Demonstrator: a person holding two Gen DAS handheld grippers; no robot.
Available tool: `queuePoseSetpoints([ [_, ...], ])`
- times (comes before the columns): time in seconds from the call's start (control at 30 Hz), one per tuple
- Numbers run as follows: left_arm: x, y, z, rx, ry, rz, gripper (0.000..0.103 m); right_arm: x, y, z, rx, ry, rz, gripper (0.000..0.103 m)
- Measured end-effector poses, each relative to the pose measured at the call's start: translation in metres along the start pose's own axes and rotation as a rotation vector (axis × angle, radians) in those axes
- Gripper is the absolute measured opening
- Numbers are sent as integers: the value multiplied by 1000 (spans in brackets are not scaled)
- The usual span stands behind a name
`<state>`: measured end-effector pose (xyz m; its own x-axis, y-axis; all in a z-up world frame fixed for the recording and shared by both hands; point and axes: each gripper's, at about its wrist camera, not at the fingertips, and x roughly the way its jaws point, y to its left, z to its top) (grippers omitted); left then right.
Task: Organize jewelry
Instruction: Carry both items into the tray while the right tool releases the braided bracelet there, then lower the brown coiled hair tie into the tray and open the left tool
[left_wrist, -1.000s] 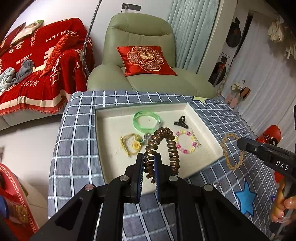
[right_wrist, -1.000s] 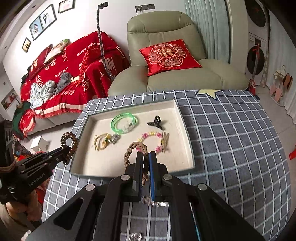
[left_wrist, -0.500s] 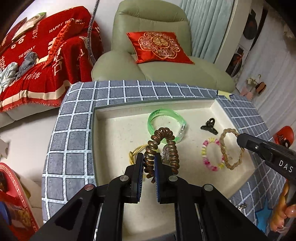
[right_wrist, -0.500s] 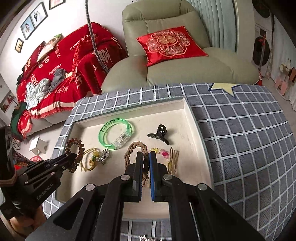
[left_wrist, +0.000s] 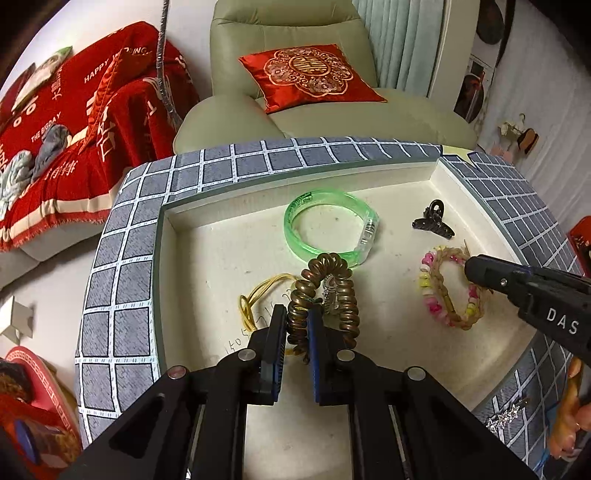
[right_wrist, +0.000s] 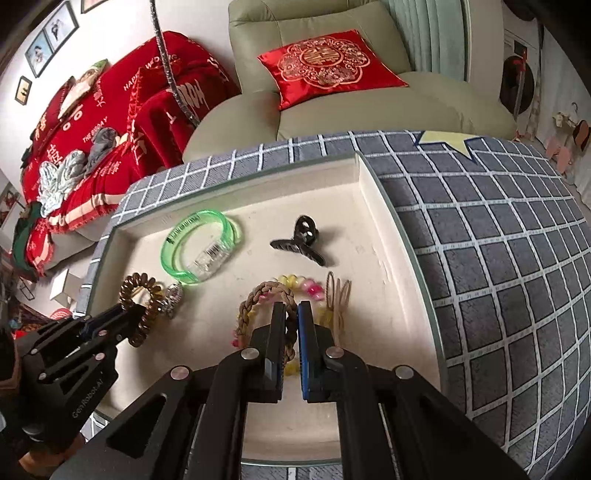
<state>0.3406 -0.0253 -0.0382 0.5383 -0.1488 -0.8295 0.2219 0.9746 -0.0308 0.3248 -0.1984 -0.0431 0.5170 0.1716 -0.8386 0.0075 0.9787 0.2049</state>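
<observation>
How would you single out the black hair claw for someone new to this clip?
Start at the cream tray on the checked cloth, then go to its far right corner. The black hair claw lies there alone, right of the green bangle: the only black, toothed piece.

left gripper (left_wrist: 297, 325) is matte black, two angular arms running up to flat jaws lined with ribbed blue pads, silver round screw heads dotting the joints, and from the other camera white "genrobot.ai" lettering shows on its side. right gripper (right_wrist: 291, 321) has the same black frame, blue pads and silver screws, with white "das" letters on its flank. low in the right corner, the person's hand (left_wrist: 567, 417) shows bare skin.
</observation>
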Motion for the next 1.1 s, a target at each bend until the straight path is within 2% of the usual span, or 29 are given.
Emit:
queuePoseSetpoints([
  [0.2,-1,-6,-2,30,-12,39,28,1,-1,-4,5,10,4,8],
  [0.43,0,-8,-3,26,-9,39,28,2,-2,-5,15,27,3,8],
  [0.5,0,-8,-3,21,-8,42,28,0,-4,-5,28,26,15,12],
  [0.53,0,-7,-3,17,-7,43,28,-1,-6,-5,37,25,25,26],
  [0.57,0,-7,-3,14,-7,42,28,-2,-7,-4,44,24,33,52],
  [0.6,-1,-6,-4,12,-7,41,28,-3,-8,-4,48,18,40,62],
  [0.63,-1,-6,-4,10,-11,42,28,-7,-8,-4,50,-1,41,68],
  [0.87,-7,-2,-4,-4,-37,39,28,-35,-6,-6,56,-68,70,68],
  [1.1,-2,2,-6,-20,-13,37,28,-48,-8,-14,67,-73,74,68],
])
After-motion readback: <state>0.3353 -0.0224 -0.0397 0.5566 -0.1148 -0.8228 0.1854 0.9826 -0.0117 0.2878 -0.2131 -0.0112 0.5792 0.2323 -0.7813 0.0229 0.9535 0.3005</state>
